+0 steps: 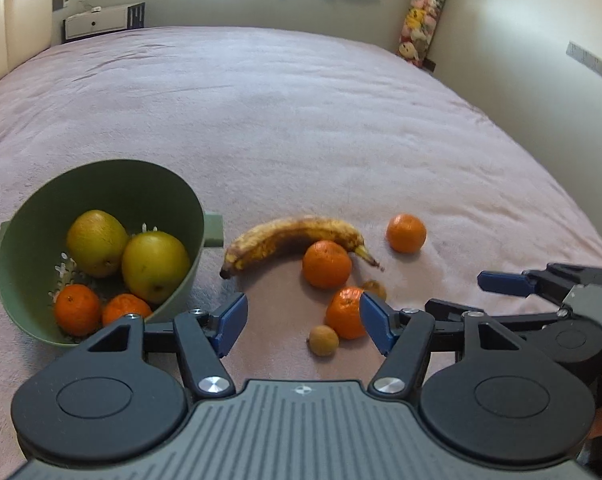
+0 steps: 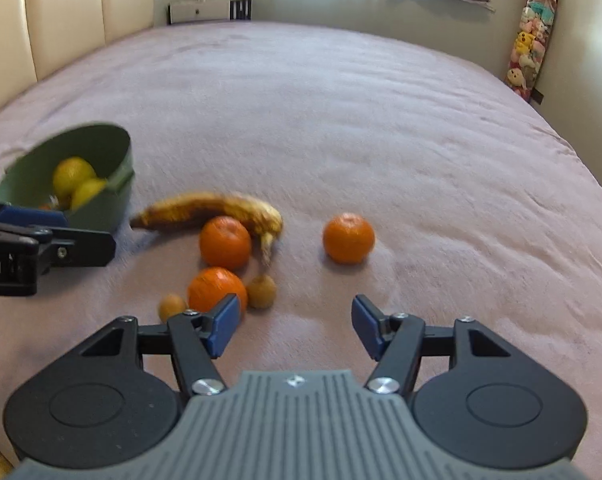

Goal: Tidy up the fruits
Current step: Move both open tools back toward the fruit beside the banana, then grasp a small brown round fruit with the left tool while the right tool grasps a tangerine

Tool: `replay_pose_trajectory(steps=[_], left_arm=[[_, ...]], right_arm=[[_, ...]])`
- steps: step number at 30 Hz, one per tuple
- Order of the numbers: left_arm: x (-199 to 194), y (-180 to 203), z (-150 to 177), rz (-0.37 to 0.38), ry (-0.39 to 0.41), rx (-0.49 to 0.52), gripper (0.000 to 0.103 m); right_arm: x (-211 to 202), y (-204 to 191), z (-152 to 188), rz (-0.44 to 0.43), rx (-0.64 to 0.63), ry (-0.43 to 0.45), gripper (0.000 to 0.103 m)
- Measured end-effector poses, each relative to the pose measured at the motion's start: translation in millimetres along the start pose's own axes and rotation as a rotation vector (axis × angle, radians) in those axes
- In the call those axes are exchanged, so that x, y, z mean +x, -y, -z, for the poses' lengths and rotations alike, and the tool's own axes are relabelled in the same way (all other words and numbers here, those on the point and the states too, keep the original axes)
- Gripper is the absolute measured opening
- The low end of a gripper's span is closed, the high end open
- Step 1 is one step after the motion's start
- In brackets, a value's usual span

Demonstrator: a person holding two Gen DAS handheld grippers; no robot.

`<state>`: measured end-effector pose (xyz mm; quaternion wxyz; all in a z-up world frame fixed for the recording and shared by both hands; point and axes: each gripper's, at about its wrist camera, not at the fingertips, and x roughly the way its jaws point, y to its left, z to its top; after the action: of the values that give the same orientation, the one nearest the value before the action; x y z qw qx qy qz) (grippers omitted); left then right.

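Two views show the same bed. In the left wrist view, the left gripper [image 1: 303, 322] hangs open above the pink blanket [image 1: 301, 140], with nothing between its blue pads. The green bowl [image 1: 33, 208] leans toward the loose fruit, so dropping more in should be easy. It already holds two yellow-green fruits [image 1: 97, 242] and two oranges [image 1: 77, 309]. Beside the bowl lie a spotty banana [image 1: 297, 234], three more oranges [image 1: 327, 264] and two small brown fruits [image 1: 324, 340].

In the right wrist view, the right gripper [image 2: 293, 328] is open too and holds nothing. It points down at the bare blanket near the orange lying alone [image 2: 348, 238], maybe its next pick. The picture is a bit blurry here.
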<state>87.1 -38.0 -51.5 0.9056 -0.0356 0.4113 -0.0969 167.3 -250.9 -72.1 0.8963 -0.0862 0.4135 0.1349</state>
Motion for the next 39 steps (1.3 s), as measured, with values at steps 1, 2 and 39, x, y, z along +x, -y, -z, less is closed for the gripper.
replay_pose_trajectory(steps=[1, 2, 39], left_arm=[[3, 2, 3, -0.008, -0.008, 0.021, 0.074], [7, 5, 5, -0.017, -0.014, 0.043, 0.074], [74, 11, 24, 0.110, -0.151, 0.116, 0.038]], right_arm=[[3, 2, 2, -0.002, 0.007, -0.012, 0.060], [6, 4, 4, -0.008, 0.019, -0.026, 0.060], [51, -2, -14, -0.275, 0.167, -0.090, 0.040]])
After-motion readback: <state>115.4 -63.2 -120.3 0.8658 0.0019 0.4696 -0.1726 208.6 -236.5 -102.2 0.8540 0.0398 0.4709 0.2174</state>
